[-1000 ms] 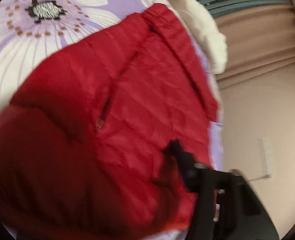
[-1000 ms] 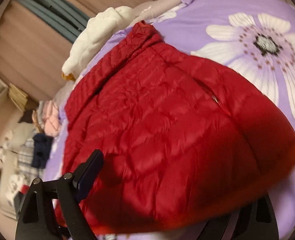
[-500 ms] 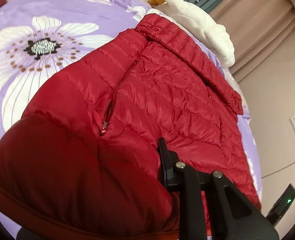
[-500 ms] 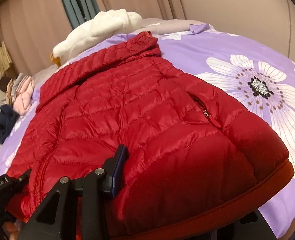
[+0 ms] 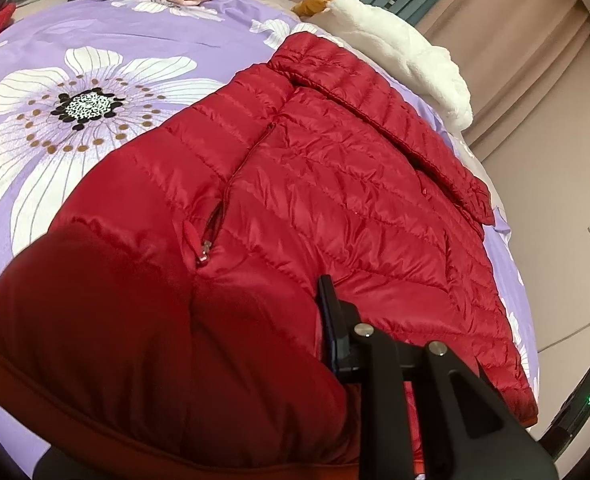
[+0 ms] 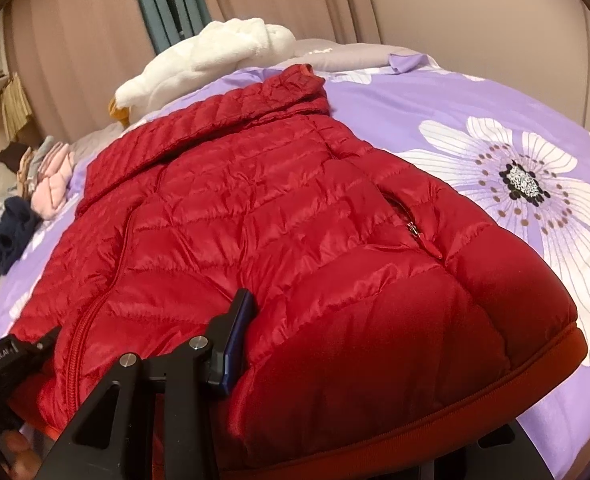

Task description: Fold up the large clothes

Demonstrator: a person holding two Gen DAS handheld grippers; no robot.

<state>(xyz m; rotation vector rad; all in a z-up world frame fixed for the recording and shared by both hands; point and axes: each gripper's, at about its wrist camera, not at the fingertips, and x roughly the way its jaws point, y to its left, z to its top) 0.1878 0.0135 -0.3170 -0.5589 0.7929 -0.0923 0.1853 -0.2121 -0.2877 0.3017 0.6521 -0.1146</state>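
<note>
A red quilted puffer jacket (image 5: pixel 335 200) lies spread on the purple flowered bed cover (image 5: pixel 115 60), collar toward the far end. It also shows in the right wrist view (image 6: pixel 275 220). My left gripper (image 5: pixel 223 360) is shut on the jacket's near hem; one finger (image 5: pixel 331 328) shows on top and the other is under the fabric. My right gripper (image 6: pixel 355 364) is shut on the hem at the other near corner; one finger (image 6: pixel 239 336) lies on top of the bunched fabric.
A white fluffy garment (image 5: pixel 407 52) lies past the collar by the curtains. Pink and dark blue clothes (image 6: pixel 35 200) are piled at the bed's far side. The wall (image 5: pixel 567 208) runs close along one bed edge. The other gripper's body (image 6: pixel 3 360) shows at lower left.
Both grippers have swung with the hem from a tilted, blurred pose to a steadier one. The jacket now lies flatter and more spread on the bed.
</note>
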